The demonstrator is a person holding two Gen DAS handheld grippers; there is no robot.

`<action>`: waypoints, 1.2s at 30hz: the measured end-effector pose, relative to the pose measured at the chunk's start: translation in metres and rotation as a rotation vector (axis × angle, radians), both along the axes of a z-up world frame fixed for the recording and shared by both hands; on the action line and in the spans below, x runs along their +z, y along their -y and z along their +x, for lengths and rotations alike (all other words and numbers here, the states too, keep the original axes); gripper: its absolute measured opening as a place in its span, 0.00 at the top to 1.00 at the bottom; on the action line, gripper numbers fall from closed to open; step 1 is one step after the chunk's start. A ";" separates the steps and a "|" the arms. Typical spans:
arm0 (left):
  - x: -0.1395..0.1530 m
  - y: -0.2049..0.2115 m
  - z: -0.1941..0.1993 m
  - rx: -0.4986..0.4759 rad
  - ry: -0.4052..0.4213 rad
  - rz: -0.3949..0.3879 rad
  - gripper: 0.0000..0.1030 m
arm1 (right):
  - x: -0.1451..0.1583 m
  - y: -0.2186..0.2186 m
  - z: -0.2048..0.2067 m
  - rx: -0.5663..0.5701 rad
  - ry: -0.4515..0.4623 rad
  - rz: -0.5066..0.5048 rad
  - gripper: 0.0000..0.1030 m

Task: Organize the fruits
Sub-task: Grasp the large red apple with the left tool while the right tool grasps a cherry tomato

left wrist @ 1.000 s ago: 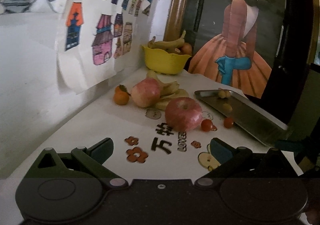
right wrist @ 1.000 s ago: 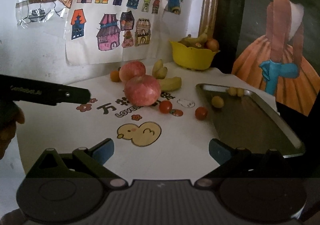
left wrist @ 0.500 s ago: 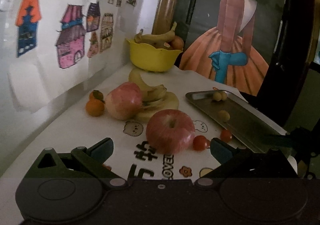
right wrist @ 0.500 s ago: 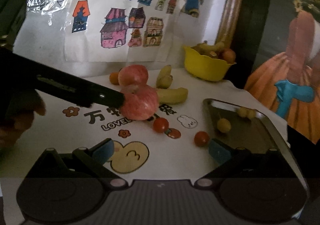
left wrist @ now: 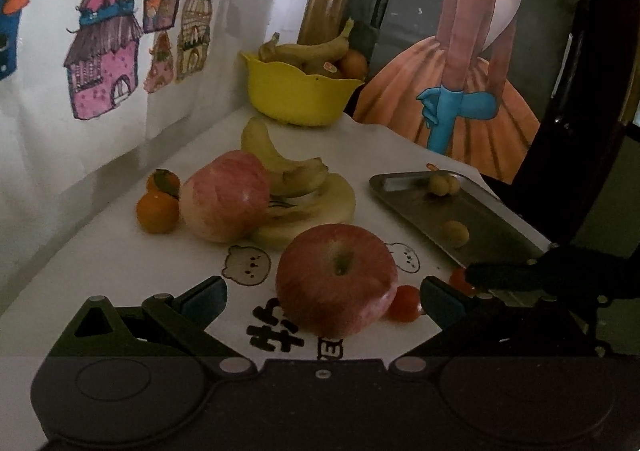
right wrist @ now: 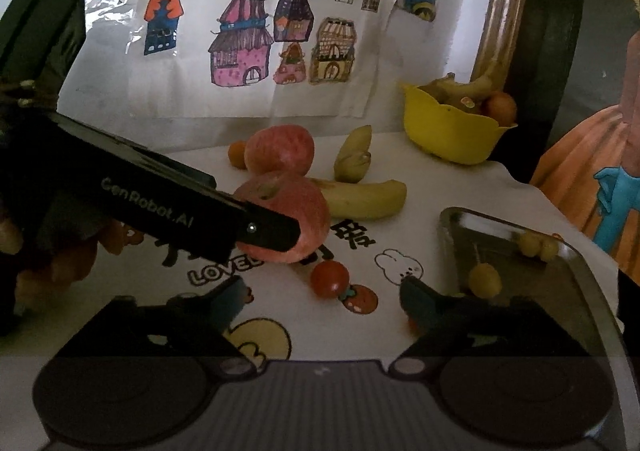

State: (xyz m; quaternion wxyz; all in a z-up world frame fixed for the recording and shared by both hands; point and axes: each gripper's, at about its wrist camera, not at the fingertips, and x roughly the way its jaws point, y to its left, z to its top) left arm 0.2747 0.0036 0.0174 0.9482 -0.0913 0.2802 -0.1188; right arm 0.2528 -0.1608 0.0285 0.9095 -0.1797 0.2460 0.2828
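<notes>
A red apple point(left wrist: 338, 277) lies on the white printed table cover, right between the open fingers of my left gripper point(left wrist: 322, 297). The same apple point(right wrist: 286, 225) shows in the right wrist view with the left gripper's black finger point(right wrist: 264, 233) against it. A second apple point(left wrist: 224, 201), bananas point(left wrist: 296, 191), two small oranges point(left wrist: 158, 211) and a cherry tomato point(left wrist: 404, 303) lie around it. My right gripper point(right wrist: 322, 291) is open and empty, with a cherry tomato point(right wrist: 330, 279) between its fingertips and another at its right fingertip.
A steel tray point(right wrist: 560, 291) with three small yellow fruits point(right wrist: 484, 279) lies at the right. A yellow bowl point(left wrist: 296, 95) with bananas and an orange stands at the back. A wall with drawings runs along the left. The table edge lies beyond the tray.
My left gripper has moved forward until the near apple sits between its open fingers. My right gripper has moved forward and left toward the cherry tomatoes.
</notes>
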 end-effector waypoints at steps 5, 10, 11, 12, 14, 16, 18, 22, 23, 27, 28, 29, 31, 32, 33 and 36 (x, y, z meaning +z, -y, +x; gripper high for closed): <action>-0.002 0.003 0.005 -0.022 -0.007 -0.006 0.01 | -0.005 -0.002 0.011 0.002 -0.025 -0.006 0.30; -0.003 0.005 0.011 -0.037 -0.011 -0.011 0.03 | -0.009 -0.002 0.019 -0.003 -0.049 -0.002 0.40; -0.004 0.006 0.012 -0.040 -0.014 -0.012 0.04 | -0.009 -0.001 0.021 -0.004 -0.053 0.002 0.42; -0.004 0.006 0.013 -0.042 -0.016 -0.013 0.04 | -0.010 -0.001 0.022 -0.004 -0.059 0.008 0.43; -0.006 0.007 0.015 -0.044 -0.021 -0.014 0.07 | -0.010 0.000 0.025 -0.008 -0.069 0.020 0.46; -0.007 0.007 0.016 -0.044 -0.026 -0.018 0.07 | -0.010 0.001 0.028 -0.013 -0.077 0.030 0.47; -0.008 0.007 0.017 -0.044 -0.031 -0.021 0.08 | -0.010 0.002 0.031 -0.015 -0.087 0.042 0.49; -0.011 0.006 0.020 -0.043 -0.045 -0.030 0.14 | -0.011 0.003 0.035 -0.020 -0.104 0.070 0.50; -0.011 0.005 0.021 -0.041 -0.044 -0.031 0.14 | -0.012 0.004 0.036 -0.022 -0.109 0.079 0.50; -0.012 0.004 0.021 -0.034 -0.042 -0.038 0.17 | -0.012 0.005 0.038 -0.024 -0.127 0.104 0.53; -0.012 0.003 0.021 -0.032 -0.042 -0.041 0.18 | -0.012 0.005 0.038 -0.023 -0.129 0.105 0.54; -0.012 0.003 0.022 -0.029 -0.042 -0.044 0.21 | -0.012 0.005 0.038 -0.020 -0.131 0.106 0.56; -0.012 0.002 0.022 -0.025 -0.041 -0.050 0.23 | -0.012 0.005 0.038 -0.018 -0.132 0.108 0.61; -0.012 0.001 0.022 -0.029 -0.042 -0.055 0.25 | -0.012 0.005 0.038 -0.017 -0.131 0.107 0.65; -0.012 0.001 0.021 -0.033 -0.040 -0.058 0.26 | -0.012 0.004 0.038 -0.019 -0.130 0.106 0.66; -0.011 0.003 0.020 -0.040 -0.035 -0.057 0.30 | -0.012 0.004 0.038 -0.019 -0.131 0.106 0.73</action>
